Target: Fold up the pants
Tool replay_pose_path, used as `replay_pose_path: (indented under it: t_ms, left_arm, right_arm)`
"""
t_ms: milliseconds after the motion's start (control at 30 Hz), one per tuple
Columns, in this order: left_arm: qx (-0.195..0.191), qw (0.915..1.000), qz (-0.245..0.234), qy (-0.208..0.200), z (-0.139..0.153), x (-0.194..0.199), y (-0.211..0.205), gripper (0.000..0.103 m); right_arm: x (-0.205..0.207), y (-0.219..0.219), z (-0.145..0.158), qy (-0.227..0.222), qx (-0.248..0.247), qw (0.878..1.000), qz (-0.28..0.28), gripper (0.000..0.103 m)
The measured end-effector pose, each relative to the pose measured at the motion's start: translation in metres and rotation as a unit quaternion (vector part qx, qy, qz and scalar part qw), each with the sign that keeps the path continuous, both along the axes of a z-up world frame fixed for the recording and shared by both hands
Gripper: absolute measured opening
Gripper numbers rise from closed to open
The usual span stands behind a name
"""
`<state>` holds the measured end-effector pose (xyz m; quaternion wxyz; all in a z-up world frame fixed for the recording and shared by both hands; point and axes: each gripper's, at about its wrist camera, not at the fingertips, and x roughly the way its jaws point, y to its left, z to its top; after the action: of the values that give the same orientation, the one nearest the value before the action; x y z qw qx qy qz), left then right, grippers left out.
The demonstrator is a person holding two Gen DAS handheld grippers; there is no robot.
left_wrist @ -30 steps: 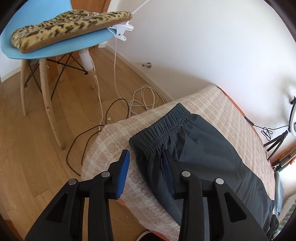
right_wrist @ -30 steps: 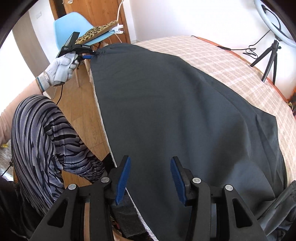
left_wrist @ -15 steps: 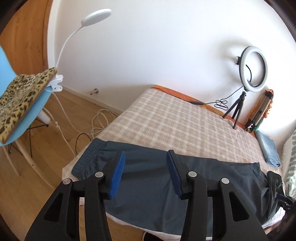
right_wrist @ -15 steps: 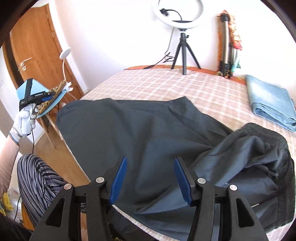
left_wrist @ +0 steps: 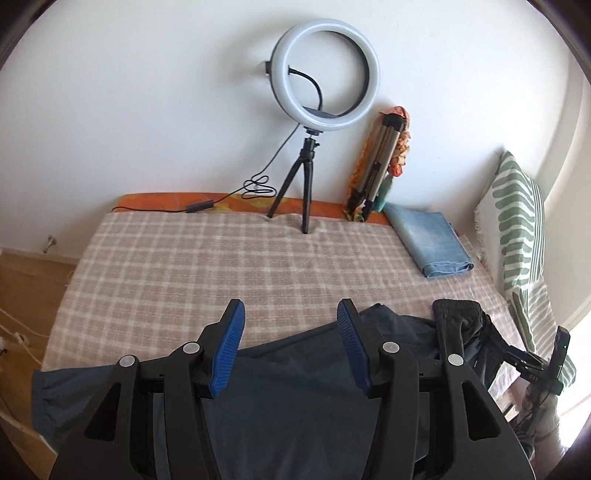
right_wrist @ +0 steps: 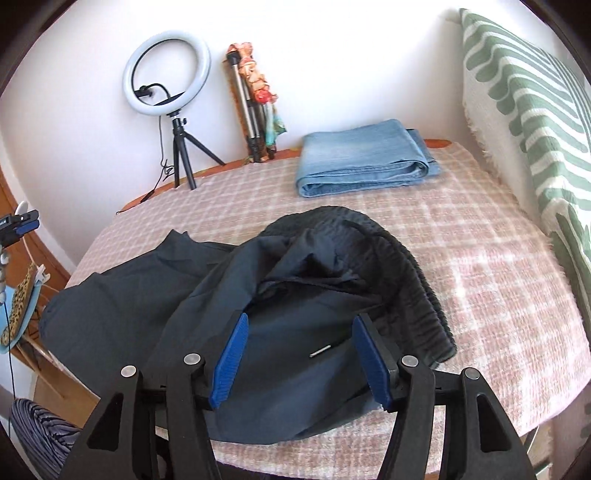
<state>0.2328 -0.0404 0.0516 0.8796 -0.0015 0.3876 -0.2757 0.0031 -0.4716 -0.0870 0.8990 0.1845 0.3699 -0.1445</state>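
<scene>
Dark pants (right_wrist: pixel 221 295) lie along near edge of bed (right_wrist: pixel 480 258), long axis left-right. Bunched waistband end sits just ahead of right tool (right_wrist: pixel 299 354); flat end lies below left tool (left_wrist: pixel 291 350). Both tools wide open, holding nothing. Free blanket room beyond, toward folded jeans (right_wrist: pixel 362 162).

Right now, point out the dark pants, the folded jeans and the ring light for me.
dark pants (right_wrist: pixel 295 354): right wrist view, on the flat fabric between the open gripper's fingers.
folded jeans (right_wrist: pixel 362 155): right wrist view, on the top layer of the stack.
ring light (left_wrist: pixel 325 29): left wrist view, on the top of the white ring.
</scene>
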Motion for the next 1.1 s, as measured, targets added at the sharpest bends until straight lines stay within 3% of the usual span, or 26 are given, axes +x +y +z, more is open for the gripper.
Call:
replay_pose_path:
  t_ms: [200,367,500,633,733,900,933,967,1033,1100]
  left_arm:
    - [-0.011,0.9958,-0.080,0.044,-0.029,0.000,-0.106,0.054]
    - [-0.016,0.9850,-0.141,0.098,-0.068,-0.013,-0.187,0.061]
    - [-0.020,0.9727,-0.174,0.152,-0.104,-0.024,-0.242,0.061]
    - [-0.007,0.9650,-0.184,0.186,-0.139,-0.026,-0.285,0.061]
    - [-0.010,0.9610,-0.175,0.214,-0.157,-0.022,-0.300,0.061]
    - [-0.037,0.9568,-0.158,0.241,-0.175,-0.017,-0.307,0.060]
    - [-0.046,0.9571,-0.159,0.238,-0.175,-0.018,-0.307,0.055]
    - [-0.053,0.9574,-0.160,0.234,-0.174,-0.018,-0.307,0.039]
    - [-0.061,0.9575,-0.163,0.230,-0.172,-0.020,-0.311,0.015]
    - [-0.066,0.9600,-0.167,0.215,-0.166,-0.026,-0.313,0.011]
  right_arm:
    - [-0.030,-0.035,-0.014,0.001,0.013,0.998,-0.069,0.067]
    - [-0.034,-0.062,-0.027,0.002,0.068,0.994,-0.090,0.069]
    - [-0.032,-0.064,-0.037,-0.005,0.120,0.991,-0.066,0.069]
    - [-0.030,-0.057,-0.043,-0.013,0.125,0.991,-0.047,0.068]
    - [-0.027,-0.056,-0.044,-0.018,0.121,0.992,-0.040,0.058]
    - [-0.027,-0.062,-0.049,-0.023,0.135,0.990,-0.034,0.030]
    - [-0.028,-0.063,-0.050,-0.024,0.139,0.989,-0.035,0.025]
    - [-0.029,-0.065,-0.050,-0.025,0.140,0.989,-0.038,0.022]
    - [-0.033,-0.068,-0.051,-0.027,0.144,0.988,-0.042,0.022]
    - [-0.036,-0.069,-0.051,-0.026,0.145,0.988,-0.047,0.022]
